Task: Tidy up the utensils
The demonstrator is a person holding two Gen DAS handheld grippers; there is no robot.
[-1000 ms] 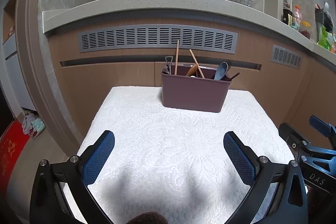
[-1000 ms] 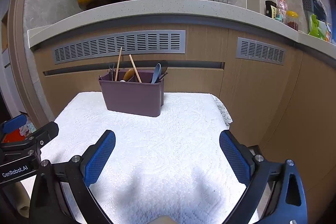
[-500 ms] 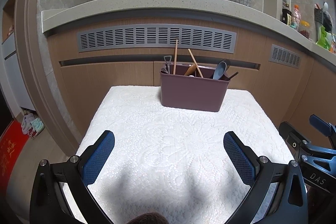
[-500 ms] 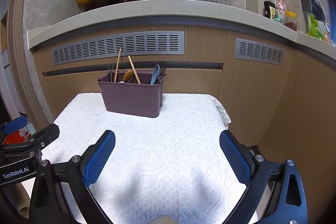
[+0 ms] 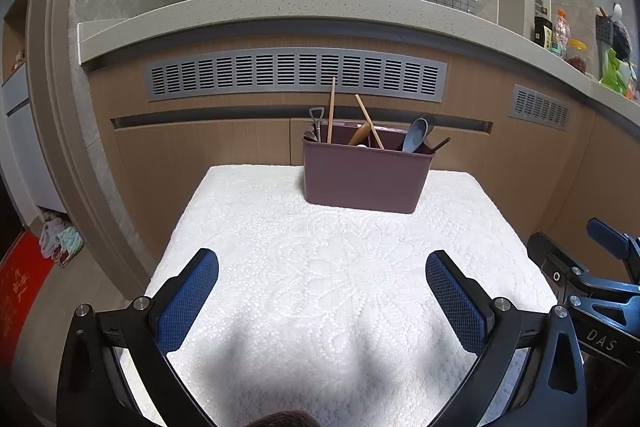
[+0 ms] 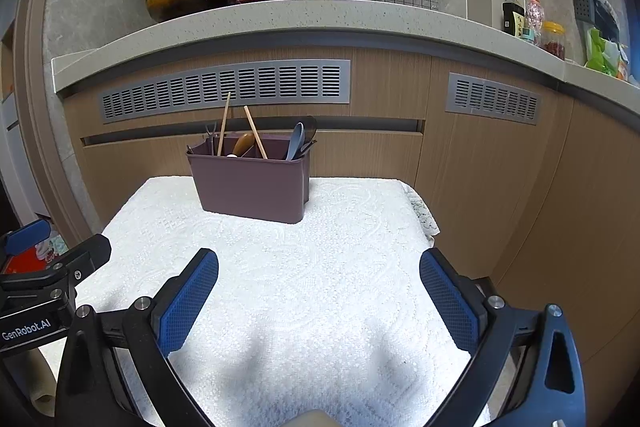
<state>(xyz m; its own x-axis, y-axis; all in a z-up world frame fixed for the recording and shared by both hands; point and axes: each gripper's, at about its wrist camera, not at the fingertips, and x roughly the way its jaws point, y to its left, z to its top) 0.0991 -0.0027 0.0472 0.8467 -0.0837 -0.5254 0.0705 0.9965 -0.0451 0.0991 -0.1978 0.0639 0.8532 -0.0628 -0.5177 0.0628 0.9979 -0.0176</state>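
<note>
Partly hidden: utensils (image 5: 368,131) inside holder (image 5: 366,179).

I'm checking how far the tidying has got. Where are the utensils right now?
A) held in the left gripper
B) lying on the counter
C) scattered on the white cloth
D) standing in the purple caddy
D: the chopsticks and blue spoon stand in the purple caddy; both grippers are open and hold nothing.

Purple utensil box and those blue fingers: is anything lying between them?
Nothing: only bare white cloth lies between the utensil box and both grippers, left and right, in both wrist views.
</note>
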